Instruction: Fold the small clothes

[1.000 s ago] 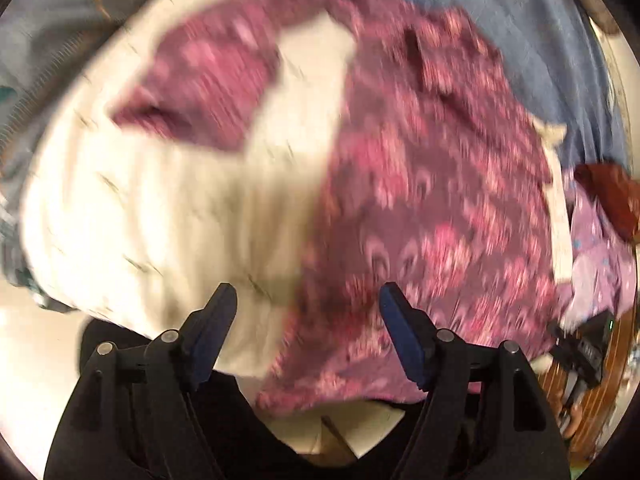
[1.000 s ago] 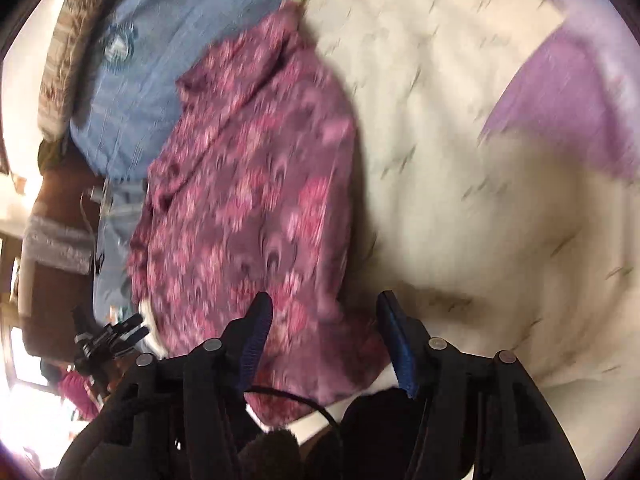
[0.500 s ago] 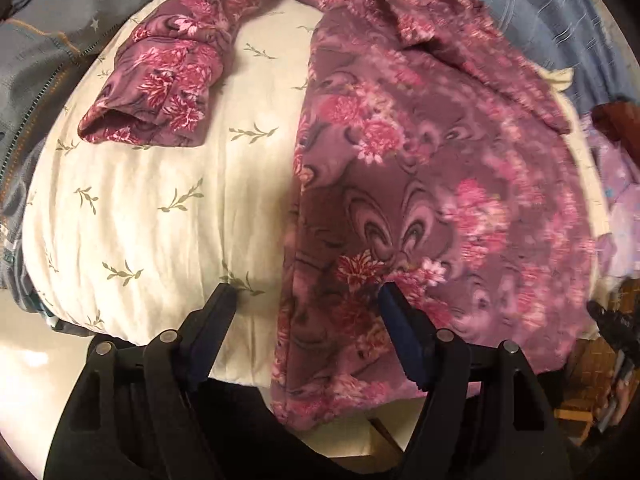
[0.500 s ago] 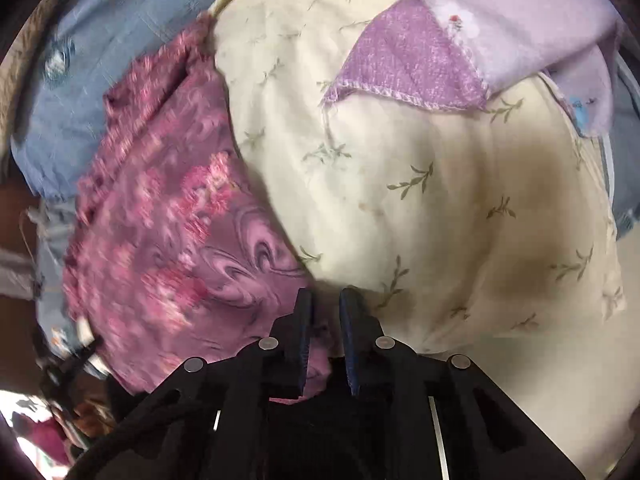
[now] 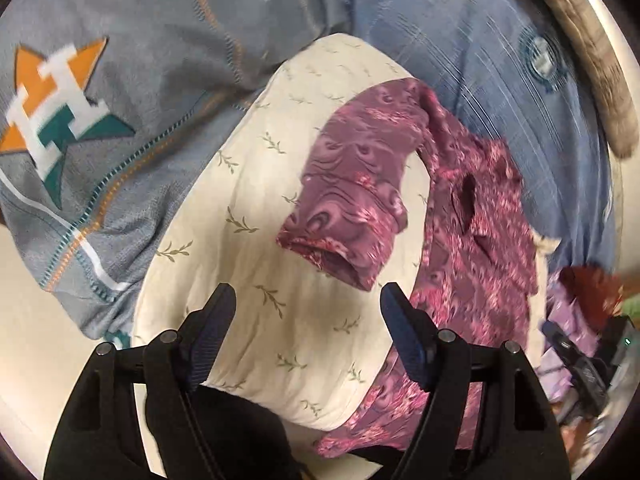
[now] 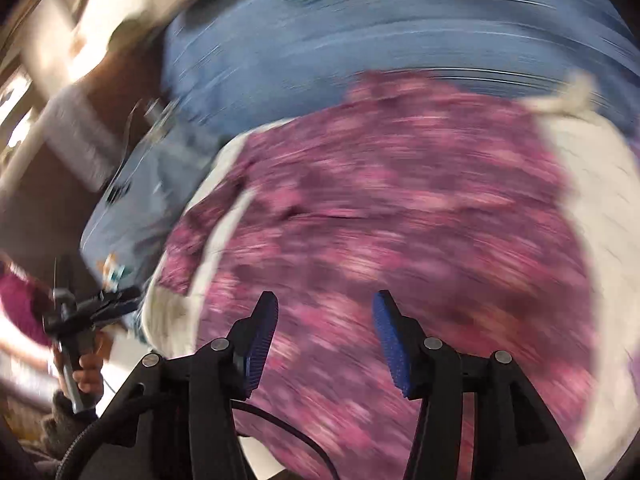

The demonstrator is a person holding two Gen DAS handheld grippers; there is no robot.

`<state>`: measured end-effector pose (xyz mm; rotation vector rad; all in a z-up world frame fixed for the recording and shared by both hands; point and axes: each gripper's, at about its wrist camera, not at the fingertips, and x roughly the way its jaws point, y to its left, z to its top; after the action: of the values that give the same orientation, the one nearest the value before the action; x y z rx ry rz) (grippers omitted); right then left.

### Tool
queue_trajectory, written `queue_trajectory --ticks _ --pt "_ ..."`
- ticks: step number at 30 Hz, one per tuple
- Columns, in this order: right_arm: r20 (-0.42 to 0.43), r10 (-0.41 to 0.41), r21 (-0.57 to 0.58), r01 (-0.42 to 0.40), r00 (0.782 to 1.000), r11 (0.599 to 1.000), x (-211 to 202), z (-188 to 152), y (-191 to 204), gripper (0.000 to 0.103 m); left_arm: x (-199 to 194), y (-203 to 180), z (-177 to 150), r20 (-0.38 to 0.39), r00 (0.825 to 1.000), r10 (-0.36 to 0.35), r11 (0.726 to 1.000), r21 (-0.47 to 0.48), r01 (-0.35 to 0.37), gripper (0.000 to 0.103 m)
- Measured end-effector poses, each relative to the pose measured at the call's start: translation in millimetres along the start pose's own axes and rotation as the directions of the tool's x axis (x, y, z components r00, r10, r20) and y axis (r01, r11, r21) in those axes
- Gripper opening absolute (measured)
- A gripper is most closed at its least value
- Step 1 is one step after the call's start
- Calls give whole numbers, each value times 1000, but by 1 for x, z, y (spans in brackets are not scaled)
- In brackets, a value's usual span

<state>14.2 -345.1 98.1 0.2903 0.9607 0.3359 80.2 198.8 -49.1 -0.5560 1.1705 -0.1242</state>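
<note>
The small magenta floral-print long-sleeved top (image 5: 472, 216) lies spread on a cream cushion printed with green sprigs (image 5: 248, 264), its body along the cushion's right side and running over the near edge, one sleeve (image 5: 352, 188) bent back across the middle with the cuff opening towards the near side. The left tongs (image 5: 308, 332) hover with fingers wide apart just short of that cuff, gripping nothing; the right tongs (image 6: 324, 340) are likewise apart and empty above the body of the top, though that view is heavily smeared by motion and shows little detail. The likeliest trouble, as I judge it, is the fingers closing on the cushion cover along with the thin cloth, so that a lift drags the cushion or bunches the sleeve instead of folding it. The hem hanging over the near edge could also pull the whole top off the rounded cushion once one side is raised. A blue-grey blanket with an orange star logo (image 5: 80, 128) lies at far left and a blue striped fabric (image 5: 480, 40) at far right. No container is visible in either view.
</note>
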Motion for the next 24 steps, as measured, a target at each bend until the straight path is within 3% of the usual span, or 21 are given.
queue_trajectory --ticks 3,6,10,13,18,21,24 --pt "-70 56 -8 -57 996 998 58 30 31 51 17 3 4 -48 997 -57 998 -35 55 74" --pt "-154 161 -44 -169 975 985 116 53 80 51 14 11 9 -15 997 -73 995 -76 72 74" --pt "-206 173 -174 -210 963 962 171 57 138 51 -3 27 21 46 999 -12 997 -80 16 74" --pt "-225 185 -186 -228 957 956 205 61 162 51 -11 37 27 65 998 -19 996 -91 24 74" --pt "-239 149 -164 -191 960 968 237 60 165 51 3 22 36 15 997 -71 995 -73 72 76" --pt "-231 95 -189 -141 968 972 225 52 147 51 25 18 16 -39 980 -196 963 -196 185 76" --pt "-188 78 -152 -108 979 982 210 50 123 51 46 12 4 -60 969 -240 937 -275 215 76"
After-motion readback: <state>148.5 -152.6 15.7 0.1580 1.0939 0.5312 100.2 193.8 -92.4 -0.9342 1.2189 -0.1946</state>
